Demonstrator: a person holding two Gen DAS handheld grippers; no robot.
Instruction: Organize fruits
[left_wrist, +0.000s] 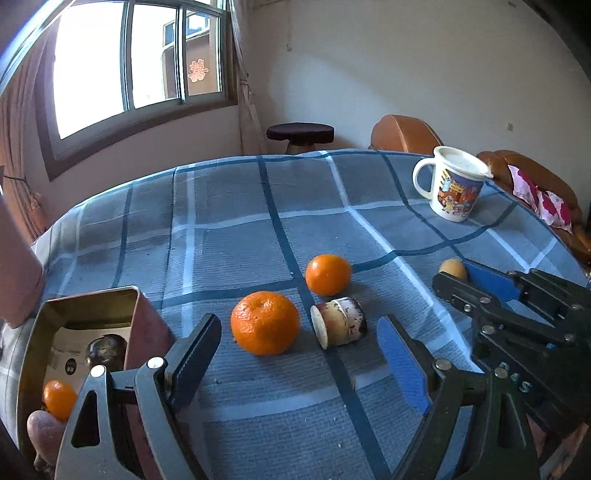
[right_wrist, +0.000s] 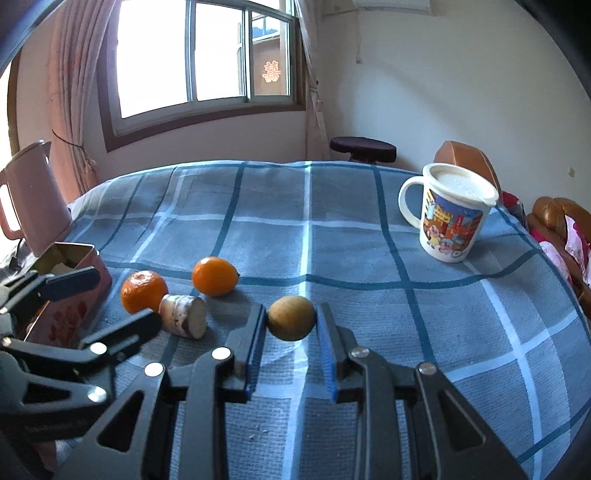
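Observation:
My right gripper (right_wrist: 291, 311) is shut on a small yellow-brown round fruit (right_wrist: 291, 323), held just above the checked cloth; the left wrist view shows the same fruit (left_wrist: 453, 268) in that gripper (left_wrist: 456, 277). My left gripper (left_wrist: 299, 326) is open, low over the table, with nothing between its pads. Just ahead of it lie a large orange (left_wrist: 265, 322), a smaller orange (left_wrist: 328, 275) and a cut stub of fruit (left_wrist: 340, 326) on its side. An open tin box (left_wrist: 88, 295) stands at its left, holding an orange (left_wrist: 59, 400) and a dark fruit (left_wrist: 105, 350).
A lidded cartoon mug (right_wrist: 452, 214) stands at the far right of the blue checked tablecloth (right_wrist: 310, 240). A pink kettle (right_wrist: 35, 199) stands behind the tin box (right_wrist: 79, 254) at the left edge. A stool (right_wrist: 364, 147) and a brown sofa (right_wrist: 561, 218) lie beyond the table.

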